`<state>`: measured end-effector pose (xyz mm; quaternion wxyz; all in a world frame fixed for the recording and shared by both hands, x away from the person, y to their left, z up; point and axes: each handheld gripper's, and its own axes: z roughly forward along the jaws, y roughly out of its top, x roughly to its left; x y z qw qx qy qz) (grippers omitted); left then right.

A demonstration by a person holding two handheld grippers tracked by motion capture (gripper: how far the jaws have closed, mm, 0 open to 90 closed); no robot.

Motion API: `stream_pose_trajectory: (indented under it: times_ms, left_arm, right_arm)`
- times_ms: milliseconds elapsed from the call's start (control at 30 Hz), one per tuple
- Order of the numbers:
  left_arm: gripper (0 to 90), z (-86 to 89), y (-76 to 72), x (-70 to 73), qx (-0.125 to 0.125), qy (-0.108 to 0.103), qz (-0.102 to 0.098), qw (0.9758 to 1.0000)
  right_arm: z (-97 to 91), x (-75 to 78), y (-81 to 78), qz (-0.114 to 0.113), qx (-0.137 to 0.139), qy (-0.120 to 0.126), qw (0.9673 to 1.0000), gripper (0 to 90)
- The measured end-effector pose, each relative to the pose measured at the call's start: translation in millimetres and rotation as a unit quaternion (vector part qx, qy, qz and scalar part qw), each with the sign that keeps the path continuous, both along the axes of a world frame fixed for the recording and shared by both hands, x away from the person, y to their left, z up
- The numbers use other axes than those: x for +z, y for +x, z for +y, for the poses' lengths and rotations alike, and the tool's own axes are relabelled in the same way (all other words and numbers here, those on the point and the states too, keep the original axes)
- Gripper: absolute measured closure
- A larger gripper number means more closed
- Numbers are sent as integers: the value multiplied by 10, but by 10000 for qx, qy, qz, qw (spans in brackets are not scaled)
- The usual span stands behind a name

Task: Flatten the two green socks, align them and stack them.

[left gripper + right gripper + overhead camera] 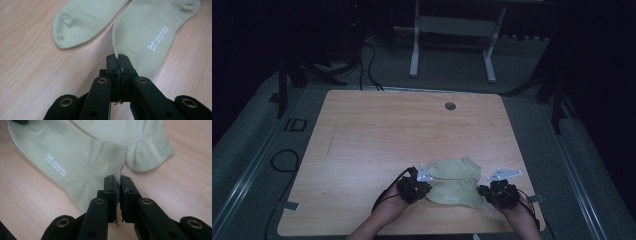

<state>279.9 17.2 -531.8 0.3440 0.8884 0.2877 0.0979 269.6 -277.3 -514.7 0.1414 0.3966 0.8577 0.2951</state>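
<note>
Socks: 2 pale green ones lie near the table's (362,130) front edge. Left gripper (119,65) and right gripper (118,185) each pinch the printed sock (147,37); the plain sock (85,20) lies just beside, pairing seemingly unfinished.

Two pale green socks lie on the wooden table near its front edge, slightly right of the middle. The nearer sock (147,32) carries small white printed lettering on its side — its near edge is lifted a little off the wood at both ends, and its cuff is ribbed. The second sock (82,21) lies flat just behind it, partly under it — its rounded toe points away to one side.
</note>
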Motion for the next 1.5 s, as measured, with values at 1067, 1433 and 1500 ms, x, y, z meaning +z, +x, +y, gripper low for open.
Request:
stream_pose_trajectory:
  times_ms: [1067, 1433, 1500]
  left_arm:
    - [878, -112, 721, -141, 449, 329, 160, 9983]
    - [808, -97, 703, -183, 585, 268, 218, 9977]
    - [680, -79, 699, -155, 609, 187, 203, 9978]
  right_arm:
    - [-17, -215, 1036, 587, -551, -138, 9967, 837]
    - [29, -245, 1130, 619, -520, -143, 9966, 748]
    - [40, -233, 1134, 640, -523, -151, 9965, 685]
